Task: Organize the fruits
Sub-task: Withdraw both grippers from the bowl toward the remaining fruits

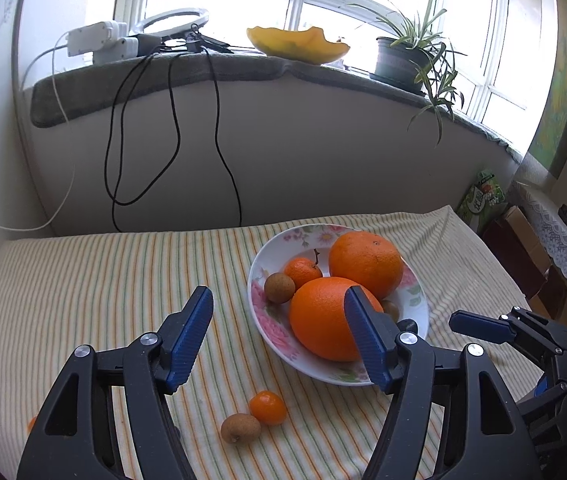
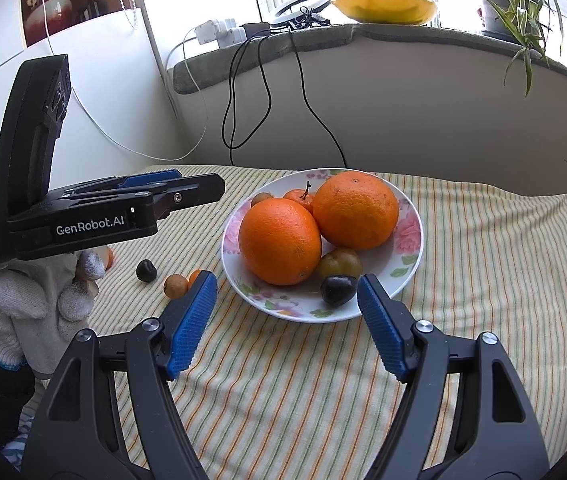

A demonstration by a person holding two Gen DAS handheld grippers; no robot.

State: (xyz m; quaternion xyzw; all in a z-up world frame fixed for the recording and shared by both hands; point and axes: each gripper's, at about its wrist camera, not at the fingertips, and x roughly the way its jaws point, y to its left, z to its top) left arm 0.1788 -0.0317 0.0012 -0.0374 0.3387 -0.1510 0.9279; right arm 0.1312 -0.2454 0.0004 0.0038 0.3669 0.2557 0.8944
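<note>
Left gripper (image 1: 279,322): jaws spread wide, holding nothing, hovering over the striped cloth (image 1: 103,280).
Loose fruit: a longan (image 1: 240,428) touching a kumquat (image 1: 268,407), on the cloth beside the plate.
Plate (image 2: 383,296): two big oranges (image 2: 279,240), mandarin, plums.
Right gripper (image 2: 286,308): wide open, empty, near the plate's front rim.

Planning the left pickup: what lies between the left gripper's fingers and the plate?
In the left wrist view, only striped cloth between left gripper and plate; kumquat and longan lie nearer.
</note>
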